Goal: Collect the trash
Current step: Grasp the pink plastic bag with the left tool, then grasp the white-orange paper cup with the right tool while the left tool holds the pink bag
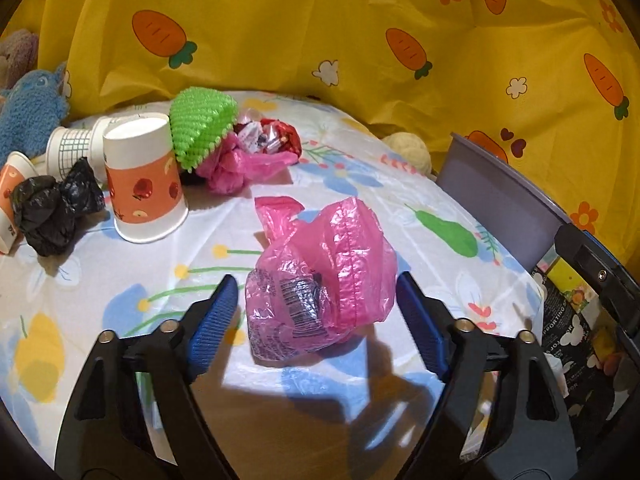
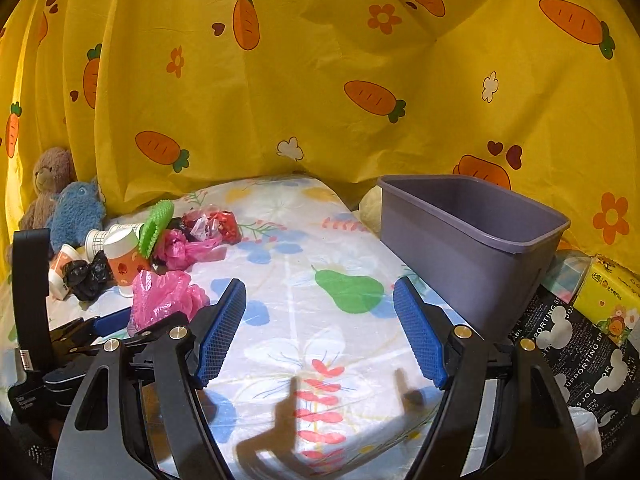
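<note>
On flowered tablecloth [image 1: 120, 300], frame centre: crumpled pink plastic bag [image 1: 320, 276] flanked by left gripper [image 1: 316, 300], pads apart, not pressing.
Upper left: paper cups [image 1: 144, 180], black bag [image 1: 56, 208], green scrubber [image 1: 200, 124], more pink wrapping. Right gripper [image 2: 320, 328] spread wide, holding nothing; grey bin [image 2: 472, 240] at right.

Floral table cover [image 1: 168, 296] — pink bag [image 1: 320, 280], cups [image 1: 144, 184], perhaps wrappers [image 1: 268, 136], bin [image 2: 460, 232].

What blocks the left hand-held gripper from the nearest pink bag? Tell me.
Nothing visible. The pink bag lies on the table between the open fingers of the left hand-held gripper, pads not yet pressing it.
</note>
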Motion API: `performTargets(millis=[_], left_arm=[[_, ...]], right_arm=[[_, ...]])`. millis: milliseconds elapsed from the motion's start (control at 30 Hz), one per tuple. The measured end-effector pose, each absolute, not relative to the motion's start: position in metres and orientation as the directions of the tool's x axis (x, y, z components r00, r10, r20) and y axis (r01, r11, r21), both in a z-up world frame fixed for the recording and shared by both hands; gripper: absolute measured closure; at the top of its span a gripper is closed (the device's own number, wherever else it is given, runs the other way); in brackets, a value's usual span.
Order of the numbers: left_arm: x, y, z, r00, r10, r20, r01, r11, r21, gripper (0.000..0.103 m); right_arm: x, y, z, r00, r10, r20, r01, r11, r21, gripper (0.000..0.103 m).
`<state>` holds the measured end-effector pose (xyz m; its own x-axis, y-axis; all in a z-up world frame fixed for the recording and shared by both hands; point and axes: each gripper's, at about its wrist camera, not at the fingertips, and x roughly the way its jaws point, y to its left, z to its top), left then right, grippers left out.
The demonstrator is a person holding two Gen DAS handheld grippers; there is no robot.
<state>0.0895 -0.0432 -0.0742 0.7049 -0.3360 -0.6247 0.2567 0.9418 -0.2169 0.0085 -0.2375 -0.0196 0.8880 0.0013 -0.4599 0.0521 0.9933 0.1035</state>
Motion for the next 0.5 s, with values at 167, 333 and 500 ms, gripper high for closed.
performTargets(millis=[167, 333, 500], left_arm=[[0.091, -0.029, -0.076, 0.702, -0.369, -0.609, 0.245, 0.928, -0.280, 0.070], [0.071, -0.007, -0.063, 0.754, -0.349, -0.556, 0.224, 0.933, -0.282, 0.080], [0.044, 0.032, -0.045, 0.837, -0.208, -0.506, 0.113, 0.971, -0.212, 0.080]], right_arm=[[0.015, -0.228, -0.023, 0.882, 0.023, -0.471, 0.023, 0.996, 0.091, 0.029], [0.024, -0.211, -0.025, 0.876, 0.065, -0.479, -0.028, 0.996, 0.084, 0.029], [0.037, -0.177, -0.024, 0.861, 0.148, -0.486, -0.126, 0.989, 0.078, 0.029]])
